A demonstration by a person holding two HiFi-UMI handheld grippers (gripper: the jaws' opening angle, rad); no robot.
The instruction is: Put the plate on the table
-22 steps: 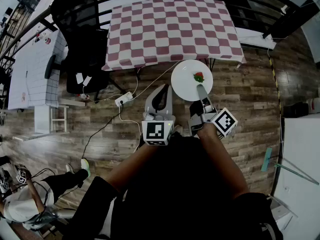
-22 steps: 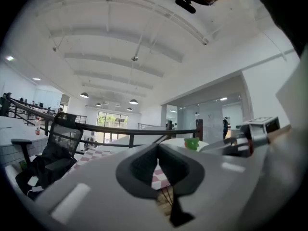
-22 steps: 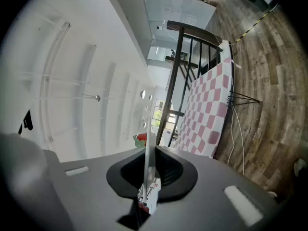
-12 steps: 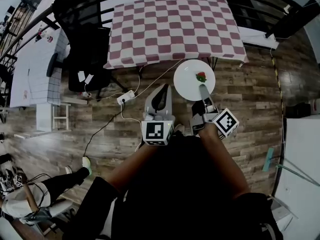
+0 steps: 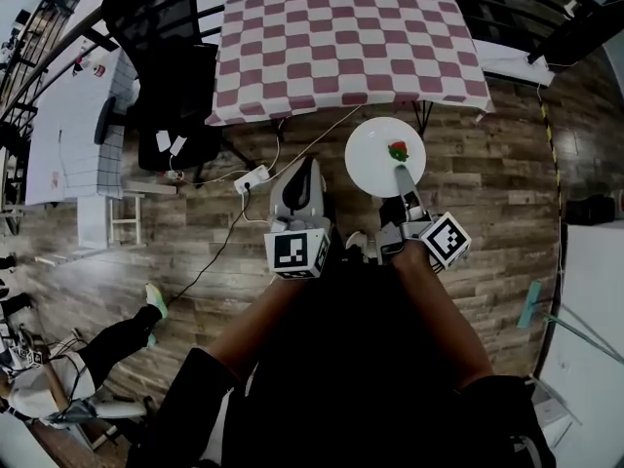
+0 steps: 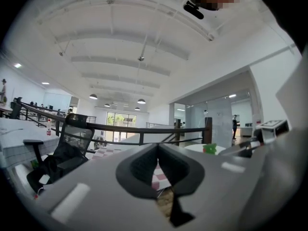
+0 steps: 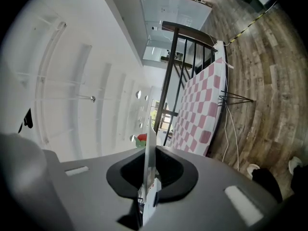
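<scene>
A black office chair (image 5: pixel 171 76) stands near what looks like a power strip (image 5: pixel 253 178) on the floor (image 5: pixel 487 183).

Black top; grey left tongs (image 5: pixel 308 167) and right tongs (image 5: pixel 400 172), black-and-white marker cubes (image 5: pixel 297 252) (image 5: pixel 447 239).

One plate (image 5: pixel 371 161), one table (image 5: pixel 346 42), one chair (image 5: pixel 161 61)

Head view looks steeply down past left gripper (image 5: pixel 305 169) and right gripper (image 5: pixel 401 175); both gripper views, close behind jaws, face the table (image 5: pixel 346 52) ahead.
</scene>
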